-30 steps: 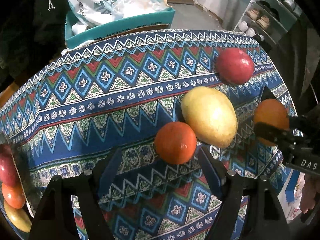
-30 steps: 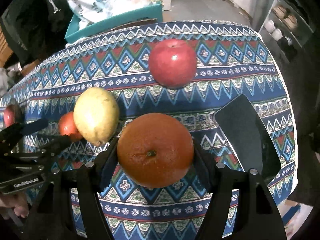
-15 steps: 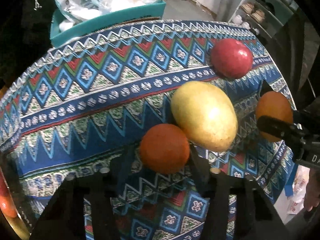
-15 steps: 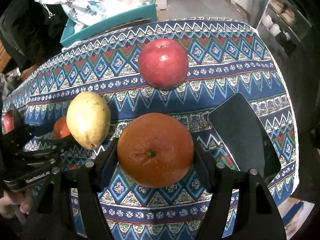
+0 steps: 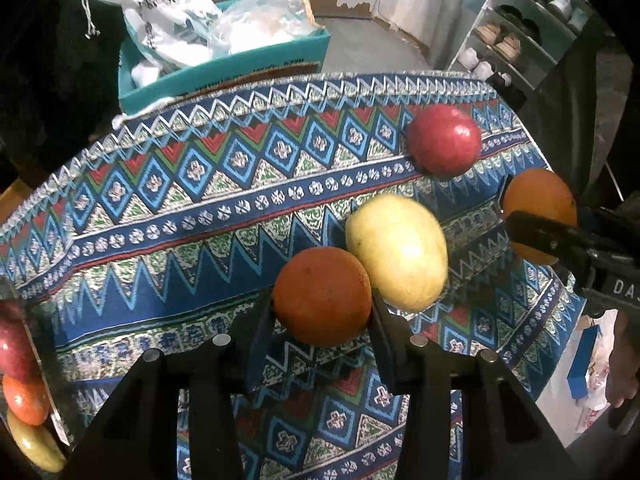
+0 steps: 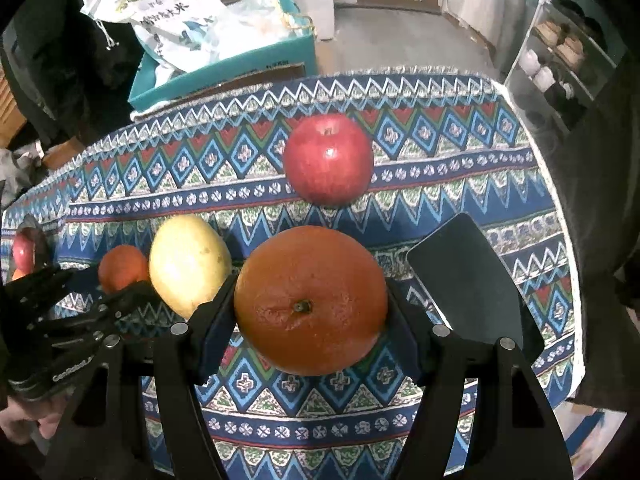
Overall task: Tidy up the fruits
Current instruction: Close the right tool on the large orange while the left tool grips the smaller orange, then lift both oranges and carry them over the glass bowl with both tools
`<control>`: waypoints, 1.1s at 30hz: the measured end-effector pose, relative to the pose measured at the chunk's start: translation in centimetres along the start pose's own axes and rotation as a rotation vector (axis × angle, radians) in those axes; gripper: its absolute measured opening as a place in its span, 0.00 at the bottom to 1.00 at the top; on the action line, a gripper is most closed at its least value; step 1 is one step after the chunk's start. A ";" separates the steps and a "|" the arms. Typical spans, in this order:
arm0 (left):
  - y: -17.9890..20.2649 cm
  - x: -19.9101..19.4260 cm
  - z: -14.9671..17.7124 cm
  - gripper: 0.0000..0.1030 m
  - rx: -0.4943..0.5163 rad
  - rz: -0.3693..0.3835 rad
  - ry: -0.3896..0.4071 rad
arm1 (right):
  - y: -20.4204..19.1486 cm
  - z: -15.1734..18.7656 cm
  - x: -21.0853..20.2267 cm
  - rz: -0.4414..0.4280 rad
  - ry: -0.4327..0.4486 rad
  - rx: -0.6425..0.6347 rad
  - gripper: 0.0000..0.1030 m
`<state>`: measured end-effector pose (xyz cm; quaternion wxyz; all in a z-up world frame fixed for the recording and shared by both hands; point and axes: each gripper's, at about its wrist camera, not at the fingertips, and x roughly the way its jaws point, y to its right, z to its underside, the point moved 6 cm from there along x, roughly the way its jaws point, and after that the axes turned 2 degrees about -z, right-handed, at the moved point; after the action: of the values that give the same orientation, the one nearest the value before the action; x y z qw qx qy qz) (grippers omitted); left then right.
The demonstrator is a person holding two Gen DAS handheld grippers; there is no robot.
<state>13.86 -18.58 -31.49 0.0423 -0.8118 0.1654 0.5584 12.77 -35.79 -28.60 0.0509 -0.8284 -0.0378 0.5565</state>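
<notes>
A small orange sits between the pads of my left gripper, which is shut on it just over the patterned tablecloth. A yellow fruit touches the orange's right side, and a red apple lies farther back. In the right wrist view my right gripper is shut on a large orange. The same apple lies behind it and the yellow fruit to its left. The left gripper holds the small orange there.
A black flat slab lies on the cloth right of the large orange. A teal box with plastic bags stands beyond the table's far edge. At the left edge a shiny panel shows more fruit. A shoe shelf stands far right.
My left gripper's jaws, open around the small orange a second ago, have closed onto it. The right gripper keeps its hold on the large orange, almost still.
</notes>
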 end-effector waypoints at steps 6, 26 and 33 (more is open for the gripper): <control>0.4 -2.8 -0.3 0.44 -0.003 -0.001 0.044 | -0.8 -0.8 -2.3 0.004 0.054 -0.025 0.68; -0.7 -13.7 -1.4 0.44 -0.054 0.015 0.229 | -4.5 -3.3 -11.6 -0.045 0.250 -0.096 0.67; -1.8 -17.0 -1.2 0.44 -0.064 0.003 0.282 | -6.2 -3.8 -14.2 -0.070 0.301 -0.122 0.68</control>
<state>10.00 -13.46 -15.61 -0.0082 -0.8829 0.1529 0.4440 10.87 -31.46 -13.40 0.0249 -0.9021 -0.0924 0.4207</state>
